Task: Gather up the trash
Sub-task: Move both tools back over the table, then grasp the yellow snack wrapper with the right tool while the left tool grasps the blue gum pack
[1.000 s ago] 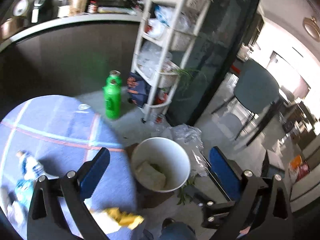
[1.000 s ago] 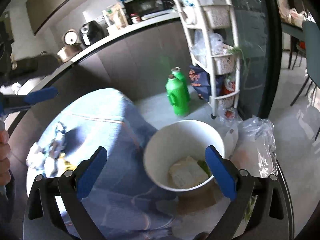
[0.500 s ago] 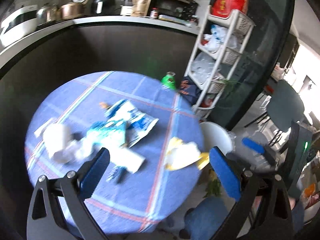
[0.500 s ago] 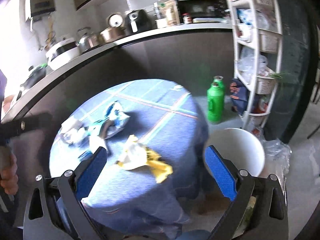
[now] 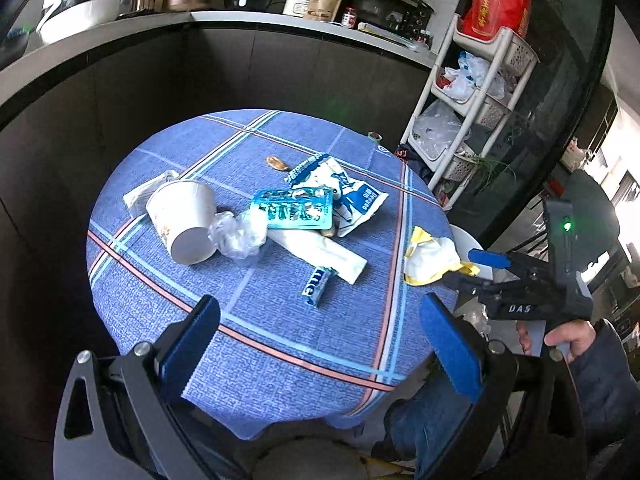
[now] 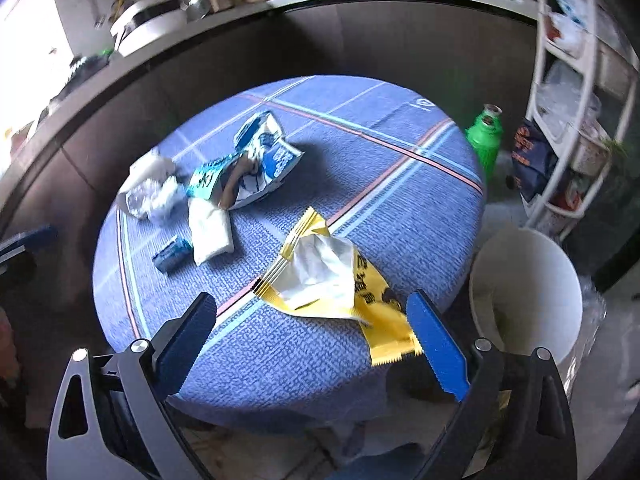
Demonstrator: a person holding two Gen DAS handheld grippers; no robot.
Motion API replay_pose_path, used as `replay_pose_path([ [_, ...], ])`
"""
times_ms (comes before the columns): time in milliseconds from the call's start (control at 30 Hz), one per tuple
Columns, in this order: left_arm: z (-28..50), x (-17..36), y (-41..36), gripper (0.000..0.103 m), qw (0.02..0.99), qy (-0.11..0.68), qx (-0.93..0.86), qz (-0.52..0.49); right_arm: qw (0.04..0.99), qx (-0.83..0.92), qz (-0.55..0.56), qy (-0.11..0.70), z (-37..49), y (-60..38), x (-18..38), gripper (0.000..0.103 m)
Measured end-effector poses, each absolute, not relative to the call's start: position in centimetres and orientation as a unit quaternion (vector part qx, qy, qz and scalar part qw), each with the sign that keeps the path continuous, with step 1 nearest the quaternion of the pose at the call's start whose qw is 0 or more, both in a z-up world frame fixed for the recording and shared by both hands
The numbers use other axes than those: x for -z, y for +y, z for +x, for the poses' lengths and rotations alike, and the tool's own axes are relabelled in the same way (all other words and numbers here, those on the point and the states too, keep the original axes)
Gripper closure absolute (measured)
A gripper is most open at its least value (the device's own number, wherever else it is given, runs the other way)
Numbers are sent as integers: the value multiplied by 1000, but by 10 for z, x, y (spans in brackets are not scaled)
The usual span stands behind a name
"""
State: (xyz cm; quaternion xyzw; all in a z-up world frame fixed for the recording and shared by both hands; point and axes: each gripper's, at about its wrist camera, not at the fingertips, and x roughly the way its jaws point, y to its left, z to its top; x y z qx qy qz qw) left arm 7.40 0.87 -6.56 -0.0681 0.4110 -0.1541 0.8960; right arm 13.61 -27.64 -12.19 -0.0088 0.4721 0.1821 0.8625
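Note:
A round table with a blue checked cloth [image 5: 256,344] carries trash: a tipped white paper cup [image 5: 186,220], crumpled clear plastic [image 5: 236,232], a blue blister tray [image 5: 294,210], a blue-white wrapper [image 5: 352,192], a white napkin [image 5: 320,252], a small blue packet [image 5: 316,286] and a yellow-white wrapper [image 5: 430,256] at the right edge. My left gripper [image 5: 320,344] is open and empty above the table's near edge. My right gripper [image 6: 316,340] is open and empty, just short of the yellow-white wrapper [image 6: 332,276]. A white trash bin [image 6: 528,292] stands on the floor right of the table.
A dark curved counter [image 5: 224,20] with kitchen appliances runs behind the table. A white shelf rack [image 5: 472,92] stands at the right. A green bottle [image 6: 488,136] stands on the floor beyond the table. The person's knee [image 5: 424,416] is at the table's near edge.
Both grippers have swung away from the trash bin and back over the table. The right gripper has come closer to the yellow-white wrapper. Both stay open.

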Motion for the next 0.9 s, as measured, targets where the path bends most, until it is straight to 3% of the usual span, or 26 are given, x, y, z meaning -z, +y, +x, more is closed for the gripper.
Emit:
replay_pose_path([
  [100,78,69,16,5,895,410,156,-80,856,-191,-33,478,141,-271,126,13],
  [167,80,73,20,9,893,412,159,-81,854,-188,-49,484,143,-266,129,19],
  [233,84,79,19,17,890,419,165,-77,850,-195,-47,487,143,-261,131,34],
  [367,94,94,9,34,879,434,186,-63,847,-204,-39,490,141,-249,135,48],
  [600,128,124,-20,62,859,463,216,-33,849,-200,-21,488,139,-246,140,48],
  [767,146,135,-32,63,853,474,218,-21,857,-200,-13,475,137,-251,127,47],
  [900,150,137,-37,63,852,476,219,-12,864,-225,-24,451,129,-255,108,26],
])
